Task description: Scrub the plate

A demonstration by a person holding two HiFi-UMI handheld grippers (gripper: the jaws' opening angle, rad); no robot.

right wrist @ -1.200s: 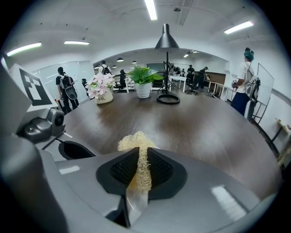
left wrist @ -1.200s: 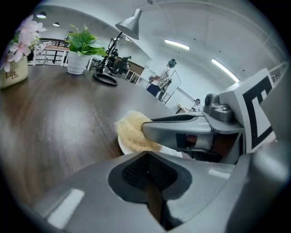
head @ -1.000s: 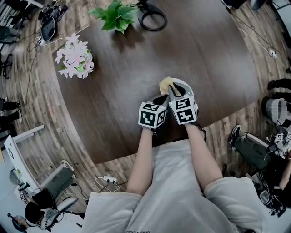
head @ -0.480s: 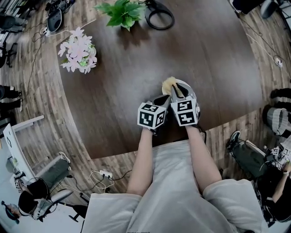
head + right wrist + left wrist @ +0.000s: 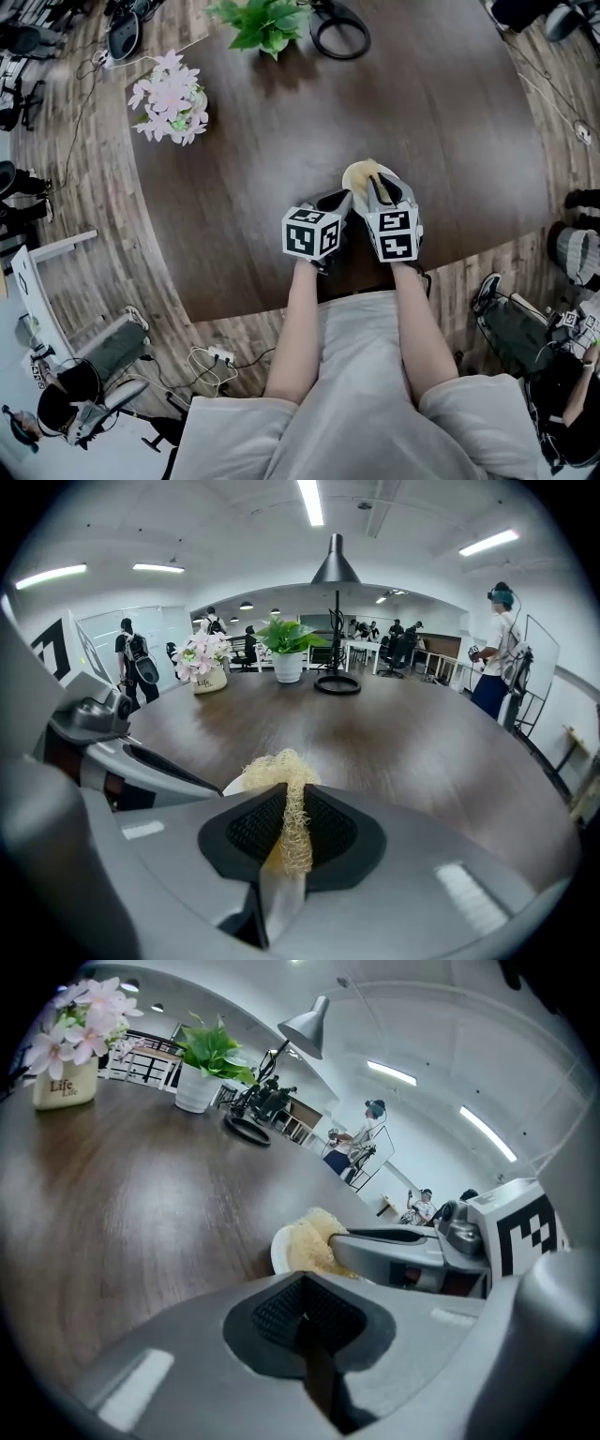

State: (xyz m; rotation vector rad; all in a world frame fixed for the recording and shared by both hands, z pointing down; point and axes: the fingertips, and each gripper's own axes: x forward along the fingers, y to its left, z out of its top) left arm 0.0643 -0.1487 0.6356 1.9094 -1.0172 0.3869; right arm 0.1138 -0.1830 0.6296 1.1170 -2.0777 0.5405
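A white plate (image 5: 403,190) lies on the dark wooden table (image 5: 281,141) near its front edge. My right gripper (image 5: 380,187) is over the plate, shut on a yellowish fibrous scrubber (image 5: 361,173) that rests on it. In the right gripper view the scrubber (image 5: 279,771) is pinched between the jaws (image 5: 289,822), with the plate's rim (image 5: 234,783) just beyond. My left gripper (image 5: 336,201) sits close beside the plate's left edge. Its jaws (image 5: 302,1314) are shut with nothing visible between them. In the left gripper view, scrubber (image 5: 309,1241) and plate (image 5: 277,1253) show ahead.
A pot of pink flowers (image 5: 171,101) stands at the table's far left. A green potted plant (image 5: 267,21) and a black lamp base (image 5: 339,33) stand at the far edge. People and office chairs are seen beyond the table.
The head view has drifted a little, shifting the table rightward in the picture. Both grippers stay at the plate; the right gripper and scrubber moved only slightly.
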